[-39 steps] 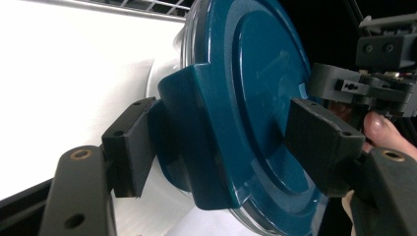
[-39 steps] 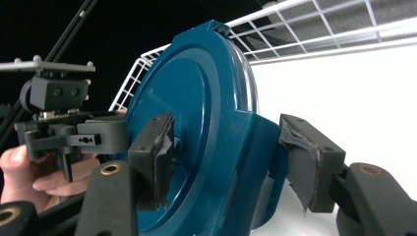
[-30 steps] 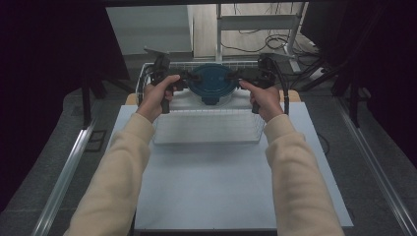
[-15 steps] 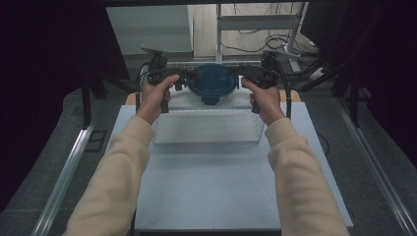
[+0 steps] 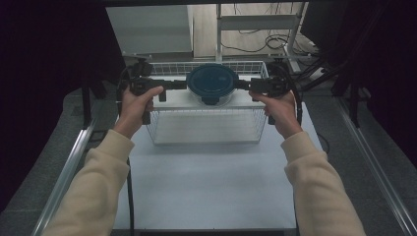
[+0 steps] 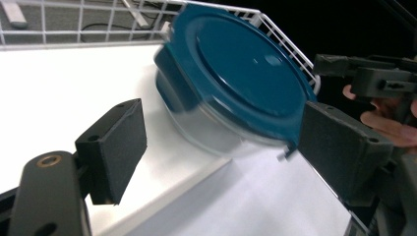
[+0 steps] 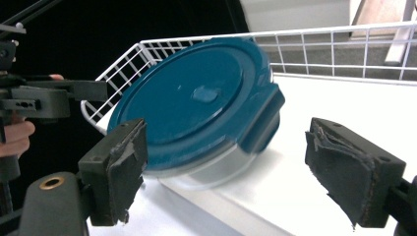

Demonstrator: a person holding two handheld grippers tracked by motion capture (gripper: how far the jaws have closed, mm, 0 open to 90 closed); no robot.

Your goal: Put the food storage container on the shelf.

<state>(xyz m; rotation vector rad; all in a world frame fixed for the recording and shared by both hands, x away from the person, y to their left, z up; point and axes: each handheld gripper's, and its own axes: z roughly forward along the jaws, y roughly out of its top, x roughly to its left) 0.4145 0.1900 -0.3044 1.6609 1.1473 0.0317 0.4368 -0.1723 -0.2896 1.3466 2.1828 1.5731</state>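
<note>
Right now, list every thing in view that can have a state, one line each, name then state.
round container: upright on the white shelf, between the two grippers.
blue lid: on the container, side latch folded down.
wire basket: upright on the table, open at the top.
left gripper: open, fingers either side of the container's edge.
right gripper: open, fingers either side of the container's edge.

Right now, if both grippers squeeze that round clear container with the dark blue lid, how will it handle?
The round clear container with the dark blue lid looks rigid, so it probably won't flex. Its clear wall seems smooth and curved, so the open left gripper and right gripper might slip. If it's glass, it's likely heavy and breakable.
</note>
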